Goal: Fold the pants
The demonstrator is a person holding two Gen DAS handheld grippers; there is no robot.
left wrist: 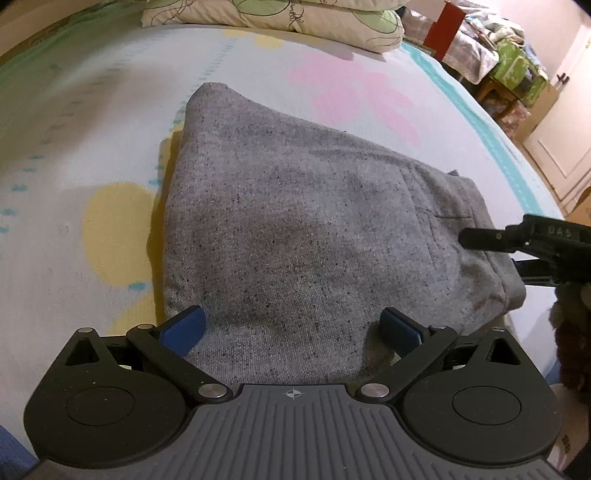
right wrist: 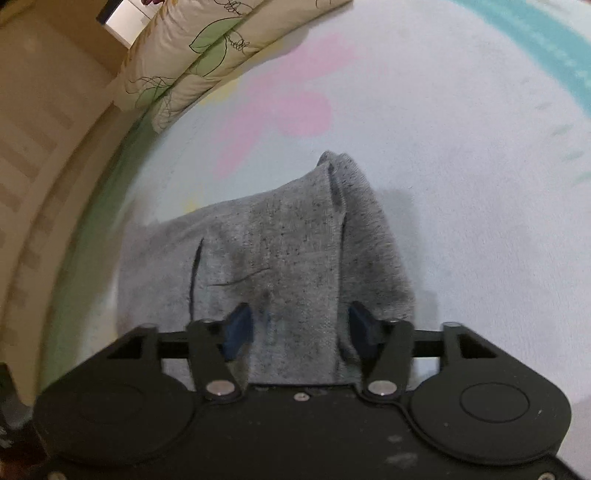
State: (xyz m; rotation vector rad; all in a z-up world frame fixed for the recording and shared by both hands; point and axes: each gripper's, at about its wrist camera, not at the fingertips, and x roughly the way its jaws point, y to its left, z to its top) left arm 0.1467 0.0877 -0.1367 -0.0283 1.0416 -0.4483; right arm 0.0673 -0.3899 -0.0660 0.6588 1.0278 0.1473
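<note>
Grey speckled pants (left wrist: 303,221) lie folded into a thick stack on the bed. My left gripper (left wrist: 291,326) is open, its blue pads on either side of the stack's near edge, not closed on it. The right gripper shows in the left wrist view (left wrist: 524,243) at the stack's right end, over the pocket area. In the right wrist view the pants (right wrist: 280,251) lie just ahead, and my right gripper (right wrist: 301,328) is open with its jaws wide apart around the near end of the cloth.
The bed sheet (left wrist: 92,122) is pale with pink, yellow and teal patches. Floral pillows (left wrist: 280,18) lie at the head of the bed and also show in the right wrist view (right wrist: 207,48). Cluttered furniture (left wrist: 513,62) and a door stand beyond the bed's right edge.
</note>
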